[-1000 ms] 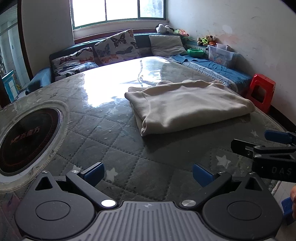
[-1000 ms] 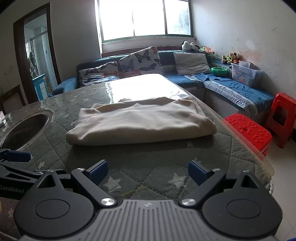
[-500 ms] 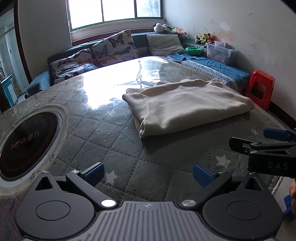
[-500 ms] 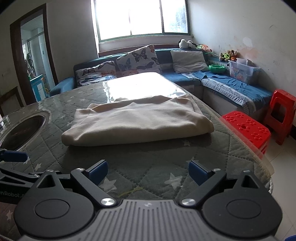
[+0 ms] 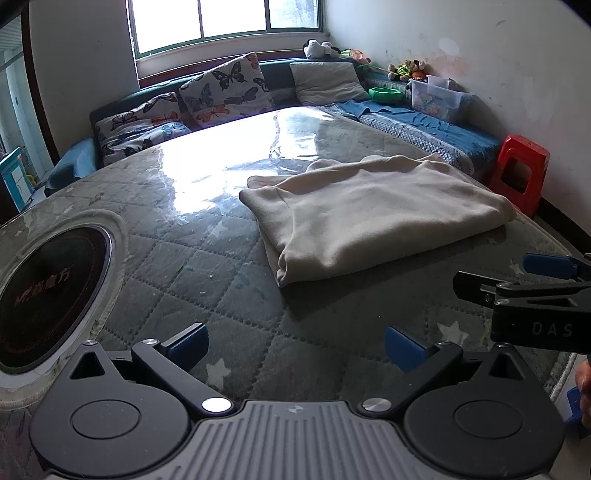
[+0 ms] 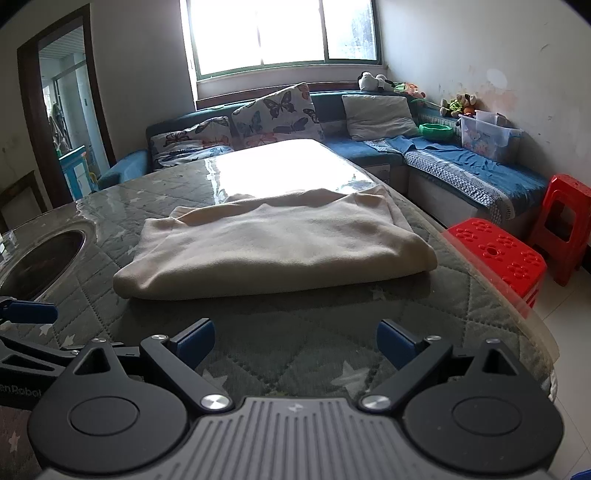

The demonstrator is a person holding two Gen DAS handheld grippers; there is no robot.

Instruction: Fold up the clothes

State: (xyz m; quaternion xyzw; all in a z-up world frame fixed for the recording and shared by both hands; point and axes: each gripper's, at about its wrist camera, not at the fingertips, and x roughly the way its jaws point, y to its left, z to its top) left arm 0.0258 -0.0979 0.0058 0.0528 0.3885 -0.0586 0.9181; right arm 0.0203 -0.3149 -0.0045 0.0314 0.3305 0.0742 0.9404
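Folded cloth (image 5: pixel 373 218) lies beyond both wide, empty tongs (image 5: pixel 295 345) (image 6: pixel 295 341).

Blown-out window (image 6: pixel 280 33) backlight glares off table (image 5: pixel 207 173); fisheye-bent edges.

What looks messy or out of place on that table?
Little stands out. The beige garment lies folded on the table, though its far edge is uneven, with a lower layer poking out. Both hand-held grippers are open, clear of it.
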